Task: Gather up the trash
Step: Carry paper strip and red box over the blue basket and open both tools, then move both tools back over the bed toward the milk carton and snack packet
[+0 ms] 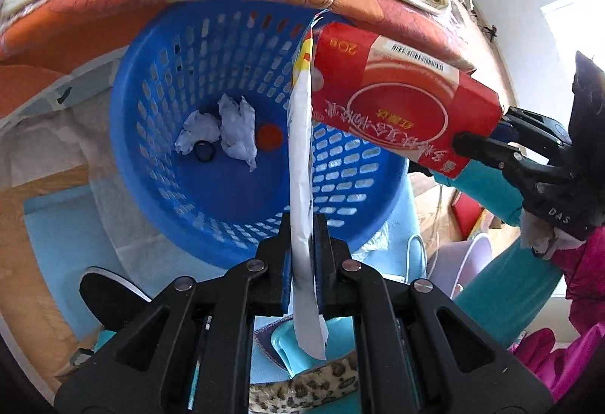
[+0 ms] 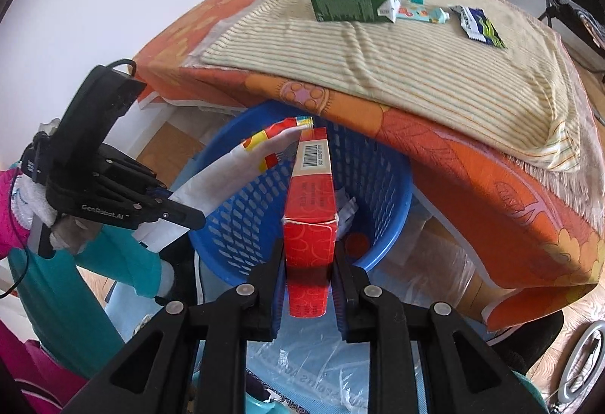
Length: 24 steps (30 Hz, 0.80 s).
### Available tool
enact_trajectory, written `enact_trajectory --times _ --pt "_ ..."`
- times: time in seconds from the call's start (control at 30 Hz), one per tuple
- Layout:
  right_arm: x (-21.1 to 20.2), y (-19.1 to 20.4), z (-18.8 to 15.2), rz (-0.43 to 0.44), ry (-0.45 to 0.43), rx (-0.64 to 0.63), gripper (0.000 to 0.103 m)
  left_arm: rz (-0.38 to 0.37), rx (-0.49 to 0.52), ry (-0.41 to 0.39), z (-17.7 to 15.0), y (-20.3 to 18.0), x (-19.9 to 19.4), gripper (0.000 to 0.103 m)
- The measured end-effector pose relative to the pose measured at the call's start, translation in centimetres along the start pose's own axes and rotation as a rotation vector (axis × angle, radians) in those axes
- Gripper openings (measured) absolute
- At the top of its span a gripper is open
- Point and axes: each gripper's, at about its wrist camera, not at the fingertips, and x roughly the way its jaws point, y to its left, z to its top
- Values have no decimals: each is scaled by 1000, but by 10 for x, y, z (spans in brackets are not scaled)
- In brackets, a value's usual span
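My left gripper (image 1: 302,255) is shut on a long white wrapper (image 1: 300,164) with a red and yellow end, held over the blue basket (image 1: 159,81); it also shows in the right wrist view (image 2: 211,183). My right gripper (image 2: 309,262) is shut on a red carton (image 2: 311,194), held above the blue basket (image 2: 234,209); the carton also shows in the left wrist view (image 1: 401,96). In the basket lie crumpled white paper (image 1: 236,130), an orange cap (image 1: 270,136) and a dark ring (image 1: 204,151).
A table with a striped cloth (image 2: 378,58) over an orange cover (image 2: 491,209) overhangs the basket's far side. On it lie a green carton (image 2: 351,3), a small tube (image 2: 423,13) and a wrapper (image 2: 480,26). Plastic sheet (image 2: 302,368) lies below.
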Motion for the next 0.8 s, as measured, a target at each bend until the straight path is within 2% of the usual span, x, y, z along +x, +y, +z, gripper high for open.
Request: enact_trajectory --times 0.17,0.27,0.3,0.33,0.37,0.4,0.43,0.63,0.8 --pt "4 -3 6 -4 -2 11 24 25 -22 -10 13 2 1 6" --pt "4 -3 9 -5 -9 15 28 34 -32 -34 19 3 -1 14" --pt "4 -3 10 -10 -12 14 32 40 -31 -44 22 3 -3 25" --pt "4 -3 10 -13 -16 15 41 46 -29 -57 23 2 -5 38" --pt "4 -3 11 -15 -20 16 47 53 -26 -75 25 1 -7 44" --pt "2 -3 12 -21 -28 18 58 57 -24 -86 26 0 -9 49" --pt "2 -3 12 -25 -34 19 65 57 -20 -95 28 -2 -9 49" --pt "-1 -3 16 -61 -53 12 80 68 0 -109 34 -7 -10 49" --pt "-4 -5 18 -82 -65 20 87 81 16 -126 37 -11 -13 50"
